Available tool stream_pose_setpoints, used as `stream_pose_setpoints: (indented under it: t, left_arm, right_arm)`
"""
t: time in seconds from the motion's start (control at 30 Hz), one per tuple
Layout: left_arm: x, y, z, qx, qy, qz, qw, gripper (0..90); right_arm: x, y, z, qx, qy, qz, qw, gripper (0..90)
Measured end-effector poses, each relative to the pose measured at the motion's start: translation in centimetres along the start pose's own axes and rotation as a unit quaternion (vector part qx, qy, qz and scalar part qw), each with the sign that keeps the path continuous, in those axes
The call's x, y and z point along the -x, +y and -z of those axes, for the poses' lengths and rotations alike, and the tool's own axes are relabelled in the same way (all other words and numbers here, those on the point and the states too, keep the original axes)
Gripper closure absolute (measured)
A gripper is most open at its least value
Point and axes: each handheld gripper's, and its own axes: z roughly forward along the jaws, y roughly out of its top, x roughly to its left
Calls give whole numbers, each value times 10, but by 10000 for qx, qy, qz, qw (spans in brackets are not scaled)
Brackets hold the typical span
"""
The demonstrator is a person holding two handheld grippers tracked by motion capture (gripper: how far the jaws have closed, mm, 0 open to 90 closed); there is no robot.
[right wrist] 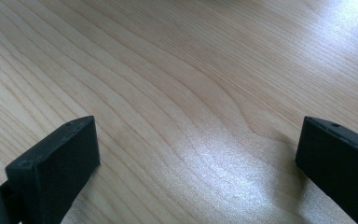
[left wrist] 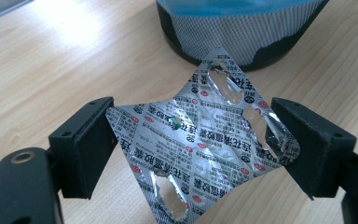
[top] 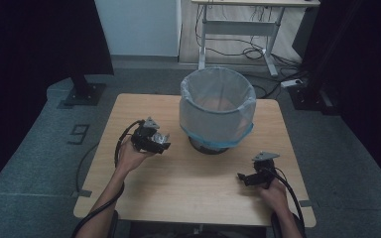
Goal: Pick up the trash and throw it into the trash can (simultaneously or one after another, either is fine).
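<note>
1. One silver pill sheet (left wrist: 200, 154) sits pinched by two corners between the left gripper (top: 159, 141) pads.
2. One bin (top: 217, 111) with a clear bag stands at about two o'clock from that gripper, close by.
3. Left hand is nearer the bin.
4. One right gripper (top: 244, 177) rests wide apart and holds nothing, over the bare table (top: 188, 188).

My black left tongs (left wrist: 191, 140) hold a silver foil pill sheet (left wrist: 200, 144) printed with dark lettering and red dots; the bin (top: 217, 106) wears a whitish liner, seemingly blue-edged.
</note>
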Motion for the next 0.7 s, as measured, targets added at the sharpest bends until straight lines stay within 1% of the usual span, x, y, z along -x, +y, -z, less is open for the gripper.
stream_pose_setpoints:
  t: [0.07,0.1,0.17,0.2,0.27,0.4,0.47,0.7]
  left_arm:
    - [0,2,2,13,-10,5,10000,170]
    - [0,7,5,30,-3,-12,10000,170]
    - [0,12,9,27,11,-35,10000,170]
    - [0,12,9,27,11,-35,10000,170]
    - [0,19,13,5,-4,-37,10000,170]
    - [0,26,17,-21,26,-85,10000,169]
    - [0,27,18,-12,17,-77,10000,169]
    - [-1,41,28,-1,-20,-115,9999,169]
  right_arm:
    - [0,0,0,0,2,5,10000,0]
    - [0,0,0,3,2,7,10000,0]
    - [0,0,0,3,-1,21,10000,0]
    - [0,0,0,-7,-1,11,10000,0]
    - [0,0,0,-3,-3,18,10000,0]
    - [0,0,0,-3,-1,15,10000,0]
    - [0,0,0,-3,5,10,10000,0]
    - [0,0,0,-12,0,16,10000,0]
